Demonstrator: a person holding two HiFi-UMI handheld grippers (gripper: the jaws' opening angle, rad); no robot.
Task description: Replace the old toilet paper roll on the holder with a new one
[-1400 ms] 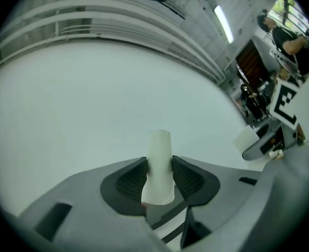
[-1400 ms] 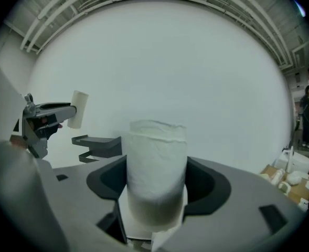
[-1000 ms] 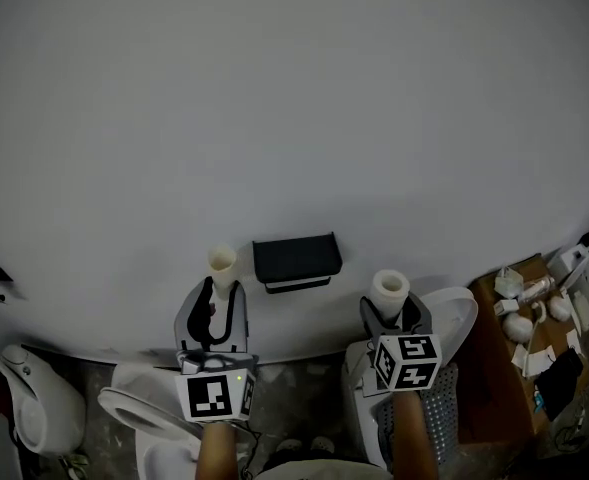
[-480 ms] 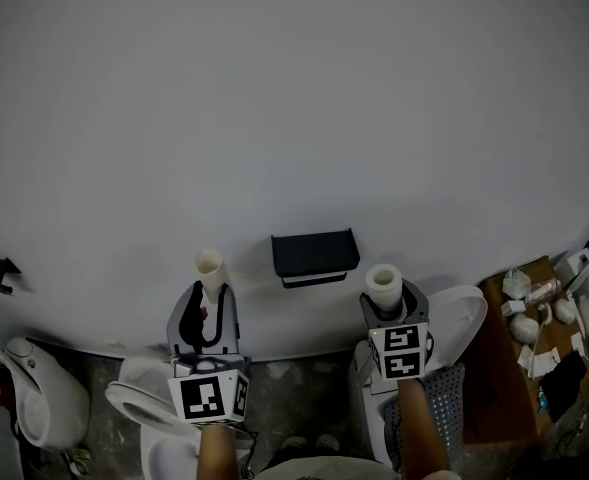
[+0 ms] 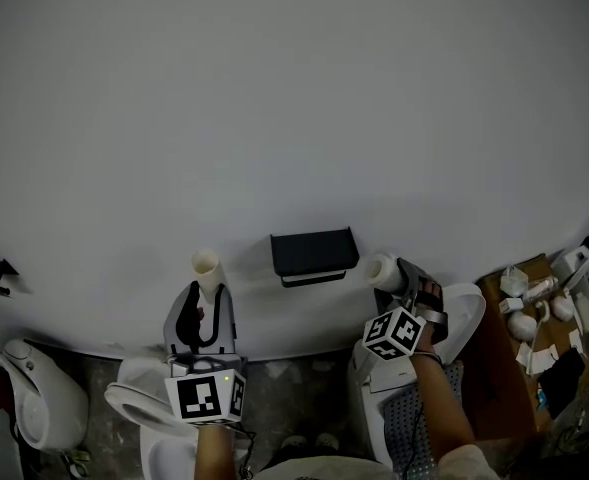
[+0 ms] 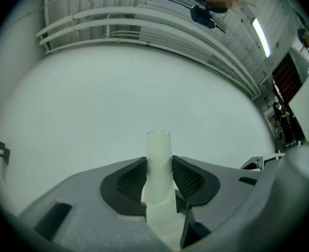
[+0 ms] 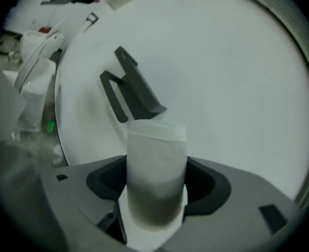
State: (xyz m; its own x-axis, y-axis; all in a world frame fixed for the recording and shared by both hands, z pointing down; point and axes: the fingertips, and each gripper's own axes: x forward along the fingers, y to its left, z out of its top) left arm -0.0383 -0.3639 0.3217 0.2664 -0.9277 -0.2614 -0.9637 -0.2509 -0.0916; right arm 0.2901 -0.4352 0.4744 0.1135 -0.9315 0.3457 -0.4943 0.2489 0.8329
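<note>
The white wall [image 5: 294, 118] fills the picture, and the black holder [image 5: 314, 254] is seen fixed low on it, with no roll on it. Below the holder and to its left a toilet [image 5: 134, 406] is made out, and below and to its right, a second toilet [image 5: 462, 318].

Now the grippers. The left gripper [image 5: 206, 293] is held up below and left of the holder. It is clamped on the old roll [image 6: 158, 150], a slim pale stub stood upright between the pads, well apart from the holder. So the old one is judged to be off already.

The right gripper [image 5: 402, 278] is held just right of the holder, tipped on its side. Its jaws are set wide and closed around the new roll [image 7: 157, 167], a fat white cylinder that fills the gap between them.

Here is what matters: the new roll is laid across, its long axis run roughly level along the wall. Its free end is pointed left at the holder's right end, near it but not touching. The holder thus lies left of the new roll, along that axis, and the right hand is far the nearer. A sideways slide toward the holder is judged to be called for next, with that axis kept in line.
</note>
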